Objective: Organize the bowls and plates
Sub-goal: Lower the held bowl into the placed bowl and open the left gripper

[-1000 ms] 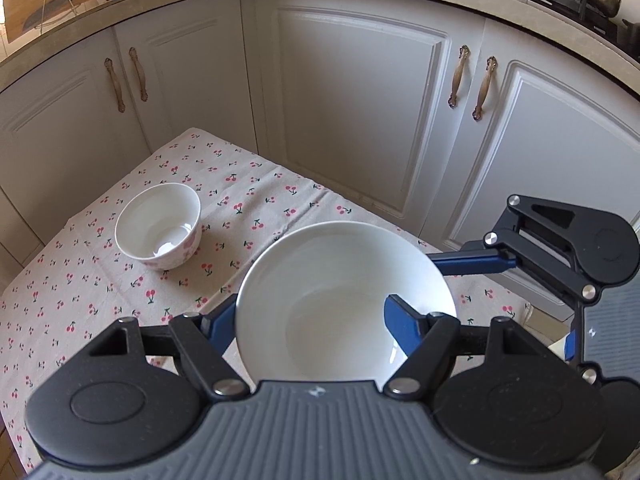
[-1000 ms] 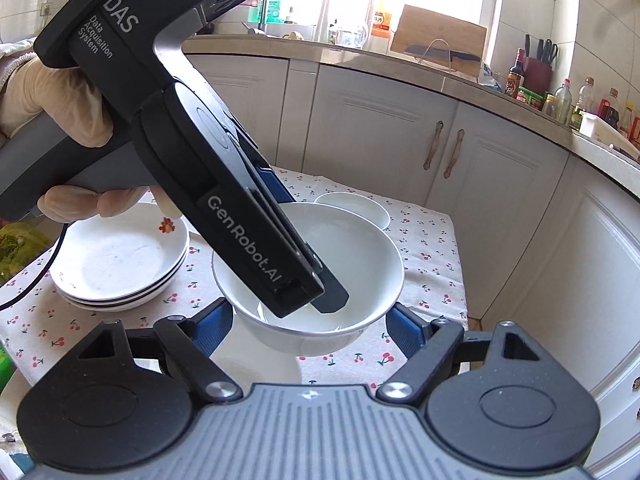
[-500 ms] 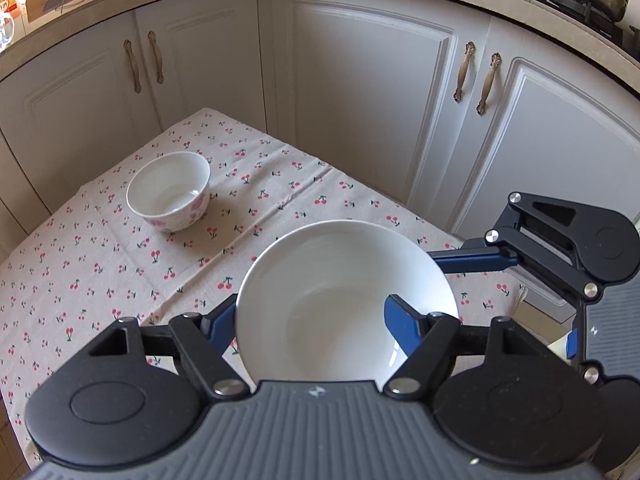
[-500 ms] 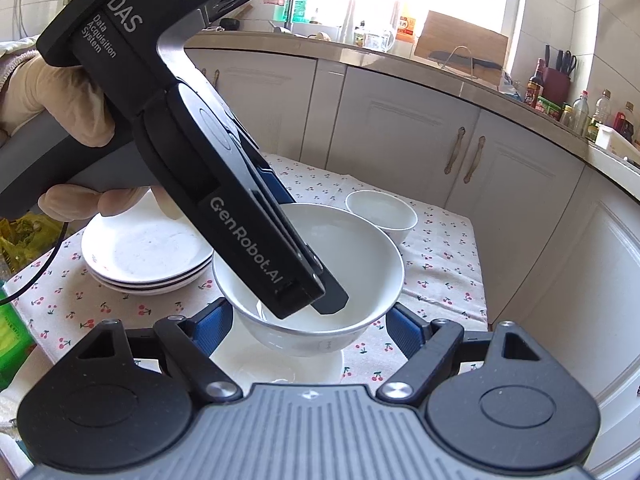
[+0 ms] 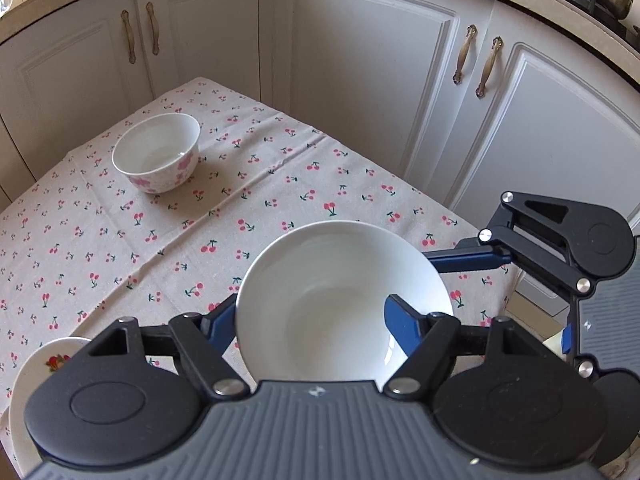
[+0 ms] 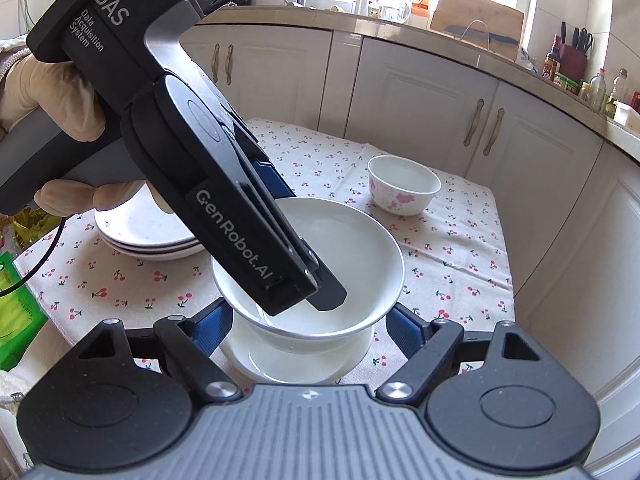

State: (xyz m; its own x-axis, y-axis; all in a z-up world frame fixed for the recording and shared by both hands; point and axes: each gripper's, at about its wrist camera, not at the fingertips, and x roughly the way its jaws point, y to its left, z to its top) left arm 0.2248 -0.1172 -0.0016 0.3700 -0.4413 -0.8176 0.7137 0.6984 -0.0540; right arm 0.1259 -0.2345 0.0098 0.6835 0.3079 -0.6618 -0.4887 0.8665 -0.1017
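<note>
Since the earlier frames, the small floral bowl [image 5: 157,153] sits nearer the middle of both views, and both tools hang lower over the cloth-covered counter [image 5: 280,184]. Left to right: a stack of plates [image 6: 148,232] stands at the left of the cloth, one plate rim [image 5: 24,392] showing by the left tool. The left tool [image 5: 316,320] is clenched on the near wall of the large white bowl [image 5: 340,300], one finger inside, one outside. This bowl hangs just above a second white bowl [image 6: 296,356] resting on the cloth; whether they touch cannot be told. The right tool [image 6: 308,324] brackets the lower bowl, blue pads beside its sides, but a firm clasp cannot be told. Judged progress: plates stacked, large bowl nearly nested; the floral bowl, well apart at the far right, remains.
</note>
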